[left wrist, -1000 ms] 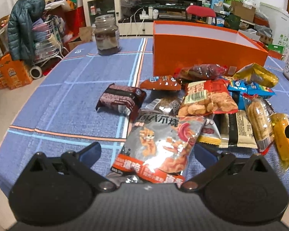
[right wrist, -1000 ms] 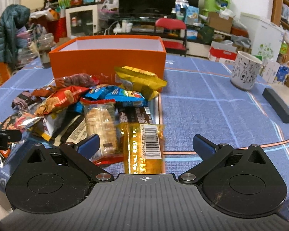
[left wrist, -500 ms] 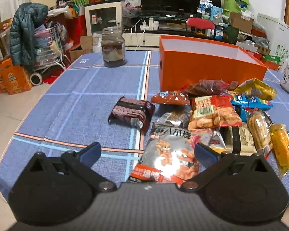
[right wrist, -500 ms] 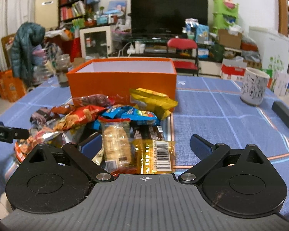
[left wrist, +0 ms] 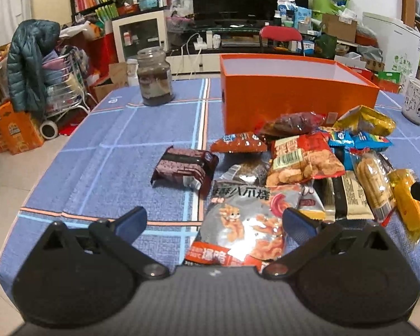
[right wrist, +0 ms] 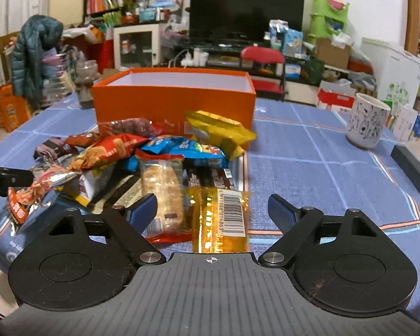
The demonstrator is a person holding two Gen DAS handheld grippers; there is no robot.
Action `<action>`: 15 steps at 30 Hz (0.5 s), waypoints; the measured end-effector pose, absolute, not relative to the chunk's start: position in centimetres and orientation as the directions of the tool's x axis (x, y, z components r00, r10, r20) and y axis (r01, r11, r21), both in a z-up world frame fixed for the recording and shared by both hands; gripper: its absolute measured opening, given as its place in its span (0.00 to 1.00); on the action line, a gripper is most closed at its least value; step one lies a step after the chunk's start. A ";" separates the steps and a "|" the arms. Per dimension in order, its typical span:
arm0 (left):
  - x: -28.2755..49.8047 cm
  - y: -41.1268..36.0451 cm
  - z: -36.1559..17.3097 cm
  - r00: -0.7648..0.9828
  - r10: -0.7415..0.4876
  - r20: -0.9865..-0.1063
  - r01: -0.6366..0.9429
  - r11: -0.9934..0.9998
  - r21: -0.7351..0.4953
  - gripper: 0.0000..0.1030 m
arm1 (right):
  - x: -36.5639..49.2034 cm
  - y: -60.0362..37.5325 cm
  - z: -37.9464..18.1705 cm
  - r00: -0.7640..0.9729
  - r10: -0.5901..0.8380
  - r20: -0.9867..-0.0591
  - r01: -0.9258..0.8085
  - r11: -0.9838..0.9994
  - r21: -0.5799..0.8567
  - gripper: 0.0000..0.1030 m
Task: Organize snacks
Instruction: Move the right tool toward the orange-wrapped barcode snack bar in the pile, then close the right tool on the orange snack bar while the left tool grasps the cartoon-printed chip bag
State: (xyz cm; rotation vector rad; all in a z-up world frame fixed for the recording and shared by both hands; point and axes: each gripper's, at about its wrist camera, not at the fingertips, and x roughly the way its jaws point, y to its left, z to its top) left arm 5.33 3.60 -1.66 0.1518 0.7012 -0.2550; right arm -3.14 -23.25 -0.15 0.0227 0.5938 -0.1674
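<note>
Tongs: left tongs (left wrist: 214,222) spread | right tongs (right wrist: 212,208) spread | one orange box (right wrist: 170,103) | one mug (right wrist: 367,124)

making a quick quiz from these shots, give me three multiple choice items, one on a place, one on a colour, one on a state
1. Where is the glass jar?
A. left of the orange box
B. inside it
C. on the snacks

2. What colour is the packet with the barcode nearest the right gripper?
A. blue
B. yellow-orange
C. white

3. What state is the left gripper in?
A. shut on a packet
B. open, holding nothing
C. out of view

Answers: 1 A, it stands on the cloth left of the box; 2 B, its wrapper is amber; 3 B, its fingers are spread.
</note>
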 end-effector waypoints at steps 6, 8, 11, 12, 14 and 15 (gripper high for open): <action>5.7 3.6 -2.3 0.692 -0.249 -0.677 0.324 0.946 -0.017 0.99 | -1.9 -24.4 -1.5 0.787 -0.104 -0.608 0.158 0.987 0.036 0.74; 6.0 3.8 -2.6 0.682 -0.244 -0.690 0.312 0.950 -0.029 0.99 | -1.4 -24.7 -1.9 0.776 -0.120 -0.619 0.169 0.985 0.022 0.74; 6.6 4.0 -3.3 0.658 -0.238 -0.714 0.288 0.956 -0.053 0.99 | -1.0 -25.2 -2.3 0.757 -0.112 -0.644 0.186 0.981 0.047 0.74; 6.8 3.9 -3.4 0.654 -0.238 -0.718 0.287 0.956 -0.056 0.99 | -0.9 -25.3 -2.4 0.753 -0.103 -0.650 0.187 0.980 0.062 0.74; 6.8 3.4 -3.4 0.661 -0.245 -0.710 0.301 0.952 -0.048 0.99 | -0.6 -25.3 -2.7 0.743 -0.098 -0.662 0.191 0.979 0.070 0.74; 6.8 3.1 -3.4 0.664 -0.251 -0.704 0.316 0.948 -0.040 0.99 | -0.4 -25.3 -2.8 0.739 -0.101 -0.667 0.191 0.979 0.064 0.74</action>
